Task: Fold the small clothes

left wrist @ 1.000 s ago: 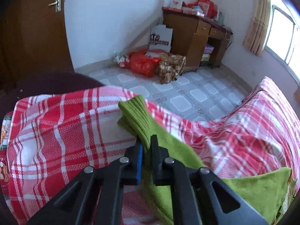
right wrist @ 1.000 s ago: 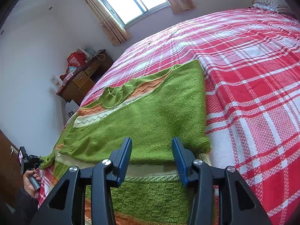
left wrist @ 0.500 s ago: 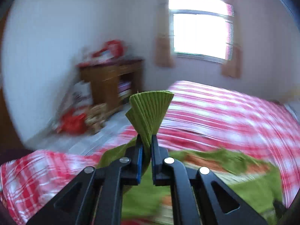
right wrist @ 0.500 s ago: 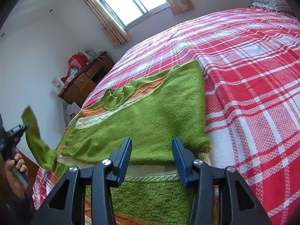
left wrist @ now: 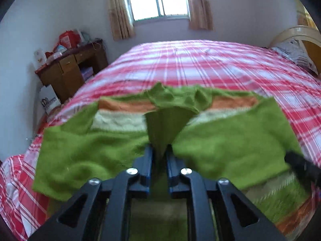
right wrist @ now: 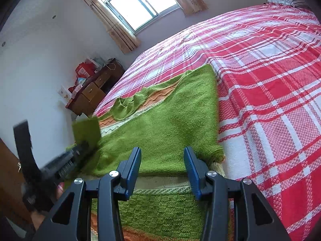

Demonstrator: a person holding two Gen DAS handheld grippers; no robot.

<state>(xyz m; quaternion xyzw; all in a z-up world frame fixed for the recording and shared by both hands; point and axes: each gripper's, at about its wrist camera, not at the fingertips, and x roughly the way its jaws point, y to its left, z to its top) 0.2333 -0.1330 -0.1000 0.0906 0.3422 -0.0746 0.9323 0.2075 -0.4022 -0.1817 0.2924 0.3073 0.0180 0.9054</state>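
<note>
A green knitted sweater [left wrist: 230, 140] with orange and cream stripes lies on the red plaid bed [left wrist: 200, 64]; it also shows in the right wrist view [right wrist: 170, 124]. My left gripper [left wrist: 159, 156] is shut on the ribbed sleeve cuff [left wrist: 164, 124] and holds it above the sweater body. In the right wrist view the left gripper [right wrist: 70, 156] shows at the left, blurred, with the cuff [right wrist: 86, 128] standing up from it. My right gripper [right wrist: 161, 160] is open and empty, low over the folded right sleeve near the hem.
A wooden desk [left wrist: 72, 68] with red boxes stands by the wall left of the bed. A window with curtains [left wrist: 158, 0] is behind. A pillow [left wrist: 295, 50] and headboard are at the far right. A wooden door [right wrist: 8, 180] is at the left.
My left gripper has lifted the sleeve cuff off the bed's left edge and swung it right, over the sweater body. The right gripper has stayed still and open.
</note>
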